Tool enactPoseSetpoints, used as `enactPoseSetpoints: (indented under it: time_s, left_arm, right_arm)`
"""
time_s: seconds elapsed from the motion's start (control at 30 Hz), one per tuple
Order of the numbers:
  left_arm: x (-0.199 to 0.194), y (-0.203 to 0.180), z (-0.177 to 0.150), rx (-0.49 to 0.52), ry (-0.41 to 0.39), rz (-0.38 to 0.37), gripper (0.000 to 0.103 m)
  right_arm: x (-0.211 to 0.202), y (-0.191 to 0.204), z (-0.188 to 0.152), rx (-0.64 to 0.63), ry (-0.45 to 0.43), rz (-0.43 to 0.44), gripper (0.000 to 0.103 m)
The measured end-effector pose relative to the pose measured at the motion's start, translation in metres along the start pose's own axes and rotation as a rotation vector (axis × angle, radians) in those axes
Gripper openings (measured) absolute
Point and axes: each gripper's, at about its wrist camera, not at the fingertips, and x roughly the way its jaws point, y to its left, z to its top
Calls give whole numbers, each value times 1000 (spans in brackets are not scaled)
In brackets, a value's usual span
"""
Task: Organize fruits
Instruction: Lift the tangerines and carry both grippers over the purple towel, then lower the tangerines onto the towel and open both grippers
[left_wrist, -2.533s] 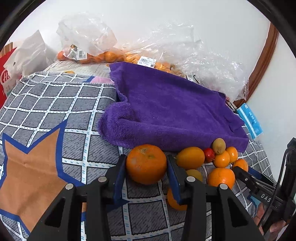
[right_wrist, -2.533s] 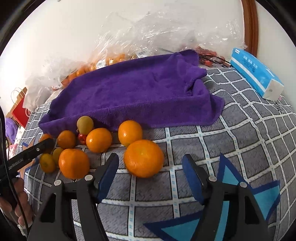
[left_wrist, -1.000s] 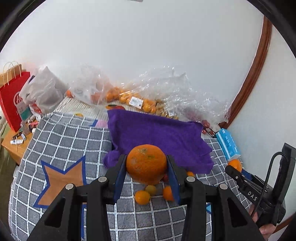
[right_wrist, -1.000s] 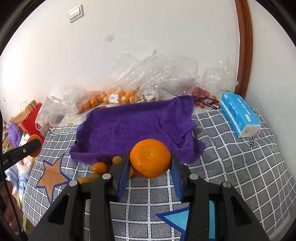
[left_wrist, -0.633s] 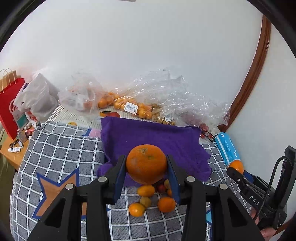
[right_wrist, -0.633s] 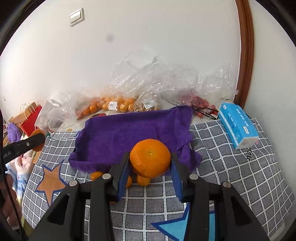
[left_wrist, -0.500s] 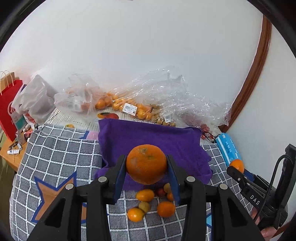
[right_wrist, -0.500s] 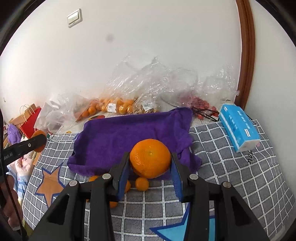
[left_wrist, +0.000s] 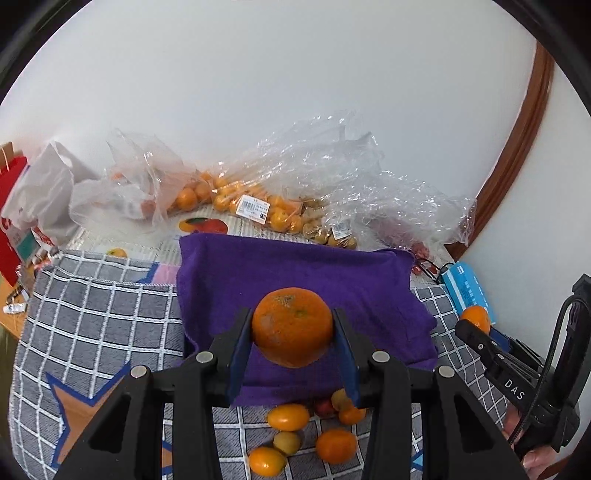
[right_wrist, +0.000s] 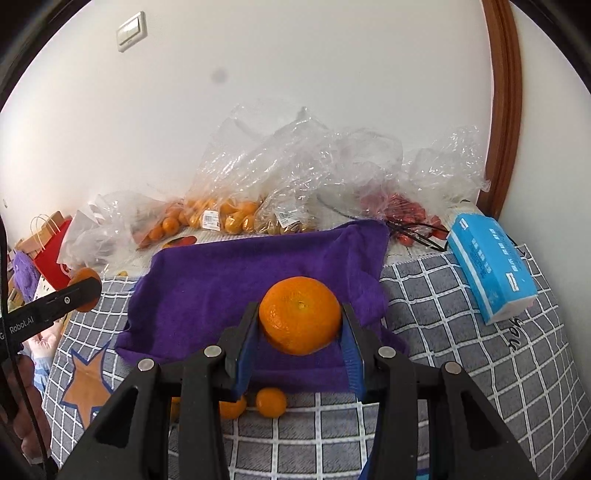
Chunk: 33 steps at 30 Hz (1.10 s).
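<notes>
My left gripper (left_wrist: 293, 345) is shut on a large dull orange (left_wrist: 292, 326) and holds it in the air over the near part of the purple towel (left_wrist: 295, 275). My right gripper (right_wrist: 300, 341) is shut on a bright orange (right_wrist: 300, 315), also raised over the purple towel (right_wrist: 236, 280). Several small fruits (left_wrist: 288, 417) lie on the checked cloth just in front of the towel; some of them show in the right wrist view (right_wrist: 271, 402). The other gripper appears at each view's side (left_wrist: 480, 336) (right_wrist: 79, 286).
Clear plastic bags of oranges and small fruits (left_wrist: 258, 206) (right_wrist: 229, 218) lie against the wall behind the towel. A blue tissue pack (right_wrist: 491, 267) sits at the right. A red paper bag (right_wrist: 51, 251) stands at the left. The checked cloth (right_wrist: 461, 350) covers the table.
Both grippers, each still holding its orange, have moved forward and a little lower toward the towel. The loose fruits now sit below the jaws.
</notes>
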Motion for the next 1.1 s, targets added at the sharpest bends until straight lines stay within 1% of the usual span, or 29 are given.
enactPoseSetpoints:
  time_s: [0.5, 0.63, 0.73, 0.83, 1.1]
  left_arm:
    - [70, 7, 19, 1, 57, 17, 40]
    - [93, 9, 21, 6, 91, 23, 40]
    - [105, 13, 21, -2, 111, 20, 40]
    - [116, 16, 21, -18, 135, 0, 40]
    - [137, 20, 18, -8, 163, 30, 40]
  right_arm:
    - [71, -11, 11, 9, 49, 2, 41]
    - [89, -16, 12, 16, 57, 0, 41]
    - [100, -18, 11, 13, 69, -9, 41]
    - [112, -19, 10, 10, 78, -21, 41]
    - [134, -23, 8, 16, 105, -27, 42]
